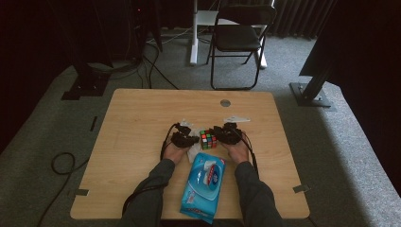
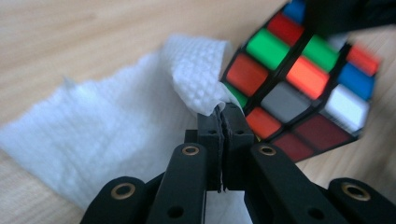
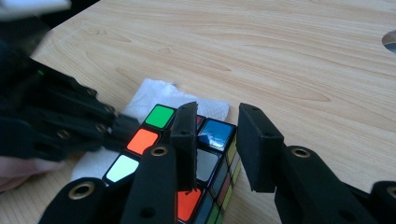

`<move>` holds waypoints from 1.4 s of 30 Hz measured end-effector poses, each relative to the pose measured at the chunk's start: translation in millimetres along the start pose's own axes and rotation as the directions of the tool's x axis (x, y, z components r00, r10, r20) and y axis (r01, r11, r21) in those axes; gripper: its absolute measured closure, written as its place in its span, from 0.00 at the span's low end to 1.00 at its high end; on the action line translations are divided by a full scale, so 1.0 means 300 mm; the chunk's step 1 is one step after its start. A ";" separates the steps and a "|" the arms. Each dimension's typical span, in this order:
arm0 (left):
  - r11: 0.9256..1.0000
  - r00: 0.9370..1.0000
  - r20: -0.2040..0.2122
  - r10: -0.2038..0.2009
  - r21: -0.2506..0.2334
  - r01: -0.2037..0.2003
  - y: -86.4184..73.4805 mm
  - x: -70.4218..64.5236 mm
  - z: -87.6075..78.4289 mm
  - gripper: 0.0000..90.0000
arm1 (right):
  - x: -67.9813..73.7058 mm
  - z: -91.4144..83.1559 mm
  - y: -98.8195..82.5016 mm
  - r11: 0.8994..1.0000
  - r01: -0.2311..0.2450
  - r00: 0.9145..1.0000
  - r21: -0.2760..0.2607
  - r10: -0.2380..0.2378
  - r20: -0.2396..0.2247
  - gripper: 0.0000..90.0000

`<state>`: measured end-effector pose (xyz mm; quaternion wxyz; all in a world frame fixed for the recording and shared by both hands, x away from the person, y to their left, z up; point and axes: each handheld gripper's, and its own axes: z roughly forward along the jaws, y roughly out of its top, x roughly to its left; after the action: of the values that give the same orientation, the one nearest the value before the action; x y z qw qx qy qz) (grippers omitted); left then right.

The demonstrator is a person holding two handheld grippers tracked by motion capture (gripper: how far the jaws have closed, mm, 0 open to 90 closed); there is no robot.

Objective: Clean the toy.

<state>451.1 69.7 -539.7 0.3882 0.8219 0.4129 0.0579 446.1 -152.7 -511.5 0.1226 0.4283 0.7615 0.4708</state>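
A Rubik's cube (image 1: 208, 140) sits at the middle of the wooden table (image 1: 142, 118), between my two grippers. My left gripper (image 1: 189, 140) is just left of it. In the left gripper view my left gripper (image 2: 223, 112) is shut on a fold of white tissue (image 2: 116, 130), right against the cube (image 2: 299, 88). My right gripper (image 3: 217, 112) holds the cube (image 3: 140, 140) from the right: one jaw lies over its top face, the other stands by its side. The tissue (image 3: 159, 91) spreads under and behind the cube.
A blue pack of wet wipes (image 1: 204, 185) lies near the front edge between the forearms. A round hole (image 1: 225, 102) is in the tabletop farther back. A folding chair (image 1: 239, 38) stands beyond the table. Cables run across the floor at the left.
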 end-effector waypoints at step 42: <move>0.998 0.998 0.002 0.057 -0.008 -0.057 -0.016 -0.030 -0.019 0.98 | -0.006 0.000 -0.005 1.000 -0.015 1.000 -0.010 0.015 -0.006 0.77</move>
<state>439.9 68.3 -536.9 0.3898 0.8320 0.3885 0.0697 446.5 -154.2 -513.1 0.1187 0.4321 0.7562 0.4768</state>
